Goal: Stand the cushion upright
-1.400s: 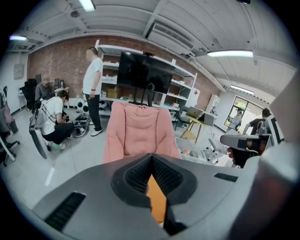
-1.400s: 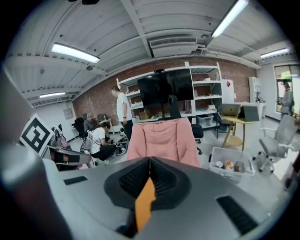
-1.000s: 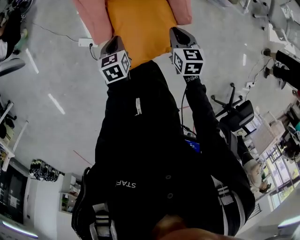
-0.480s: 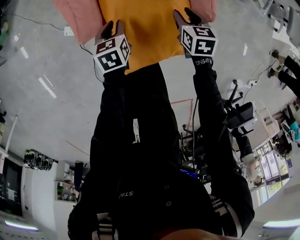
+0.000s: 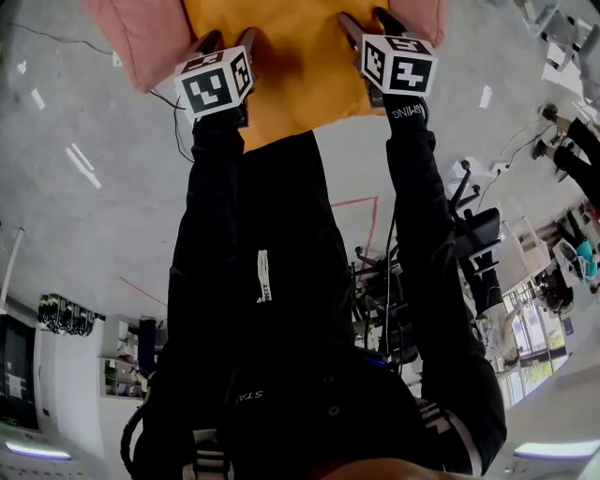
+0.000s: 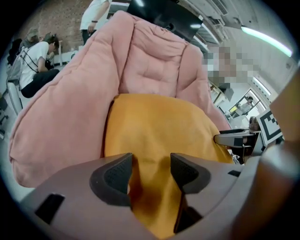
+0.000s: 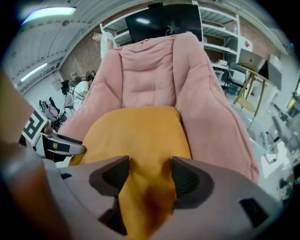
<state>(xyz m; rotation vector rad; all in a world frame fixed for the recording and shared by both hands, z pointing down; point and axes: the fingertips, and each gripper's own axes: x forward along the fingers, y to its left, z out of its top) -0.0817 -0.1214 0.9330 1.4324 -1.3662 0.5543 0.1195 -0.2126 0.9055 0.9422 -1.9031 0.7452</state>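
An orange cushion (image 5: 291, 66) rests against the seat and back of a pink padded lounger (image 5: 141, 42). My left gripper (image 5: 228, 42) is at the cushion's near left edge and my right gripper (image 5: 370, 23) at its near right edge. In the left gripper view the jaws (image 6: 150, 171) are opening, with a raised fold of the orange cushion (image 6: 154, 126) still between the pads. In the right gripper view the jaws (image 7: 150, 173) are opening too, with a fold of the cushion (image 7: 136, 136) standing between them. The pink lounger (image 6: 150, 61) rises behind.
The person's dark-clothed body (image 5: 281, 309) fills the middle of the head view. A black office chair (image 5: 473, 230) stands at the right and a cable (image 5: 173, 122) lies on the grey floor at the left. People sit at desks (image 6: 37, 56), and a dark monitor (image 7: 164, 21) hangs behind the lounger.
Both grippers have gone down and away toward the lounger with the cushion. Their jaws, shut on the cushion's edge before, now stand apart.
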